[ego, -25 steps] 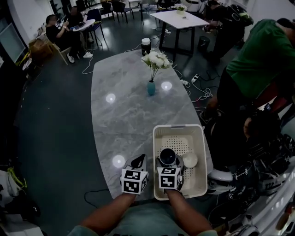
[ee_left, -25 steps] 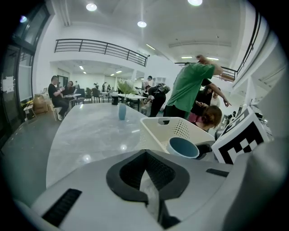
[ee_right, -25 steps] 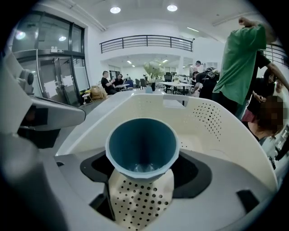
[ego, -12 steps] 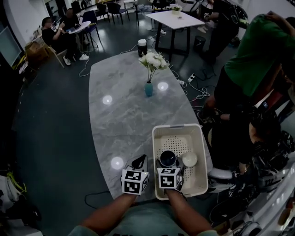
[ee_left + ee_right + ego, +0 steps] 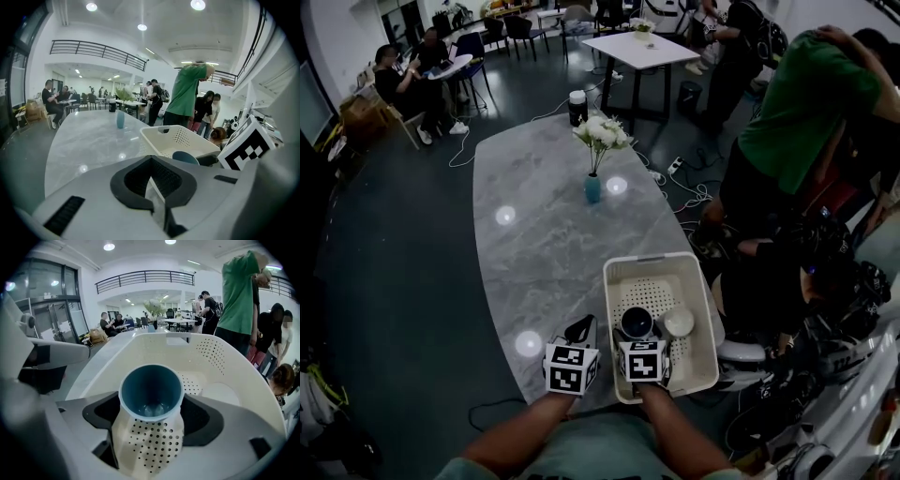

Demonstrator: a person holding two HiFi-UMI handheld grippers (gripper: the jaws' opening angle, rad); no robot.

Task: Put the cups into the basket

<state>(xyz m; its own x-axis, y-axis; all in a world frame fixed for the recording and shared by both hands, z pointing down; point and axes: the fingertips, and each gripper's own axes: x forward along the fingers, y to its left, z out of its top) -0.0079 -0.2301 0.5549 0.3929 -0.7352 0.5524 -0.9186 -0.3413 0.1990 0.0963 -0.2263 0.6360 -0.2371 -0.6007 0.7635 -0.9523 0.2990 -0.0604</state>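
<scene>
A cream perforated basket stands at the near right edge of the grey marble table. Inside it, my right gripper is shut on an upright blue cup; in the right gripper view the blue cup sits between the dark pads above the basket floor. A white cup lies in the basket just to the right. My left gripper is shut and holds nothing, beside the basket's left wall.
A blue vase with white flowers stands mid-table, and a dark canister at the far end. A person in a green shirt and other people stand close on the right. Cables lie on the floor beyond the table's right edge.
Both grippers and the blue cup keep almost the same place in the basket. The head view has shifted a little, and the people on the right have moved.
</scene>
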